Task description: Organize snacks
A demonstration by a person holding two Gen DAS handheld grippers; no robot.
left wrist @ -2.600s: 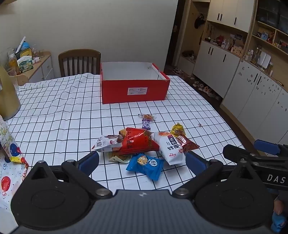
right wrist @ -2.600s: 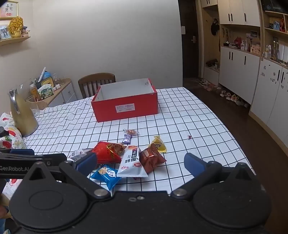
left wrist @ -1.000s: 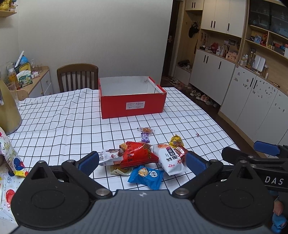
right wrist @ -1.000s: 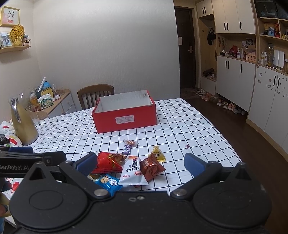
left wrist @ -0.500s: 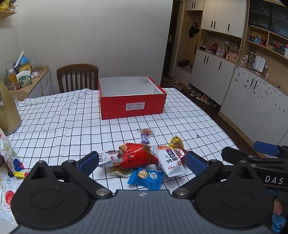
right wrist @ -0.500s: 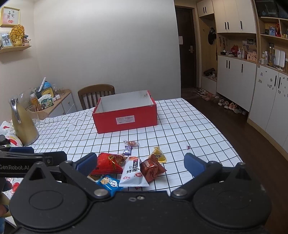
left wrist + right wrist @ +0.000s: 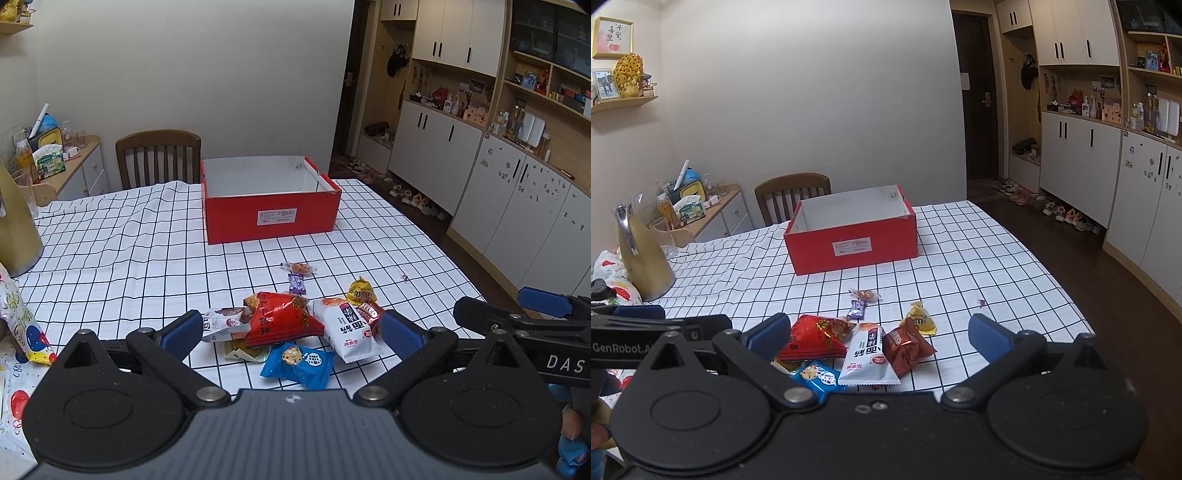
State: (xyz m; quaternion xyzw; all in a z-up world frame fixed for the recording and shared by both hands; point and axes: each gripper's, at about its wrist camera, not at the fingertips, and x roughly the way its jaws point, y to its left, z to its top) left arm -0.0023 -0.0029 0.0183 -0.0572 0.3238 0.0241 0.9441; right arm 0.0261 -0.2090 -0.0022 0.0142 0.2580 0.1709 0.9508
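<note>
Both tools wide, holding nothing: left tool (image 7: 290, 334), right tool (image 7: 879, 332) above snack pile (image 7: 291, 325); red box (image 7: 269, 216) well behind on desk (image 7: 110, 258).

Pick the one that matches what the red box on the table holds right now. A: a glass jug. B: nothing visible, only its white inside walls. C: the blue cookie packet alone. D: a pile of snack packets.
B: the red box shows only bare white inner walls, though its floor is hidden, while the snacks, such as the blue cookie packet, lie on the checked tablecloth in front of it.
</note>
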